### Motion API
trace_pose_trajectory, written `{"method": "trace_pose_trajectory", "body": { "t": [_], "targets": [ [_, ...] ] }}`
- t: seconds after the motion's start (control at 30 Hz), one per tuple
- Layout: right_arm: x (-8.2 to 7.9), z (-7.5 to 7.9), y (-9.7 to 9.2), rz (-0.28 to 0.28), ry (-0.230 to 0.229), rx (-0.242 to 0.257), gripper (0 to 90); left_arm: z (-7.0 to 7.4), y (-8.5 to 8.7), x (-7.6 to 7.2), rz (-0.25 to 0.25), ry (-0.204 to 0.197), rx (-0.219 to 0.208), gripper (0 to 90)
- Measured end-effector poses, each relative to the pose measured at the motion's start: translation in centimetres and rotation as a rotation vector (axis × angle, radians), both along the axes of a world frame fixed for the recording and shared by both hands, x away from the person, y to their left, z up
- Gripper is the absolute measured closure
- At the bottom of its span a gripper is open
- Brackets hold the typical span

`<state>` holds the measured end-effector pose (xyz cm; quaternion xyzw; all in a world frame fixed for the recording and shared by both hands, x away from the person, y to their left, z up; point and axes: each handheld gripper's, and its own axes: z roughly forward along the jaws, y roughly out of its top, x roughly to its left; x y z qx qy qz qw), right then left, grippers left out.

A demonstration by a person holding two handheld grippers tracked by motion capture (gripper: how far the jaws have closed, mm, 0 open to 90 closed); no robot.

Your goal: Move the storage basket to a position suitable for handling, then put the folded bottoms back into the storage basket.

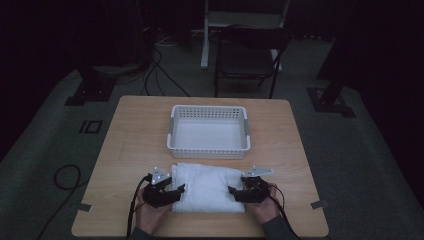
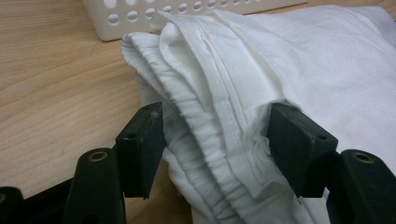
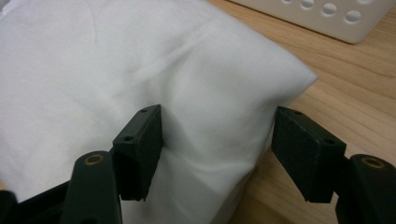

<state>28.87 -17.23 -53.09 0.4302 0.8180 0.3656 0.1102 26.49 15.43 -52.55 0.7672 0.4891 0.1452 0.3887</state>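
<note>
Right, we're at the grasp stage on the folded white cloth, which lies on the near half of the wooden table, just in front of the empty white basket. Cloth and basket sit very close, near wall of the basket next to the far edge of the cloth; we can't tell if they touch. Our left gripper is at the cloth's left edge, our right gripper at its right edge, both hands low at the near side. In the left gripper view the jaws straddle the stacked fold layers at the hem side: the right-hand jaw looks pressed into the fabric, the left-hand one sits at the edge of the bundle, so we read it as closing on the cloth, though a firm clamp isn't certain. In the right gripper view one jaw dents the top of the cloth, while the other stands off beside the corner with bare table under it, so that gripper isn't gripping yet, jaws apart around the corner. Our read on progress: folding looks done, the cloth is a neat rectangle, nothing is in the basket. Left to do: finish both pinches, lift evenly, carry far and set it in the basket.
</note>
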Motion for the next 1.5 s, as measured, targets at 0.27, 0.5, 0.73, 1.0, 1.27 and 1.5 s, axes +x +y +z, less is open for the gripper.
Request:
{"method": "trace_pose_trajectory", "body": {
  "t": [0.27,0.5,0.73,1.0,1.27,1.5],
  "targets": [
    [1.3,-0.1,-0.1,-0.020,-0.019,0.000,35.2,0.0,-0.3,1.4,0.013,-0.007,0.004,36.8],
    [1.9,-0.1,-0.1,-0.028,-0.030,0.001,36.0,-0.1,-0.2,2.3,0.012,-0.007,-0.007,36.8],
    [2.2,-0.1,-0.1,-0.037,-0.032,0.011,35.9,0.1,-0.4,2.7,0.023,-0.018,0.008,37.2],
    [2.3,-0.1,0.0,-0.036,-0.034,0.006,35.8,0.2,-0.3,2.7,0.029,-0.017,-0.010,36.9],
    [2.5,0.0,0.1,-0.042,-0.038,-0.003,35.8,2.2,0.7,2.9,0.056,-0.059,-0.092,27.0],
    [2.5,0.0,0.2,-0.044,-0.044,-0.011,35.8,2.9,-0.3,4.4,0.051,-0.042,-0.135,15.3]
  ]
}}
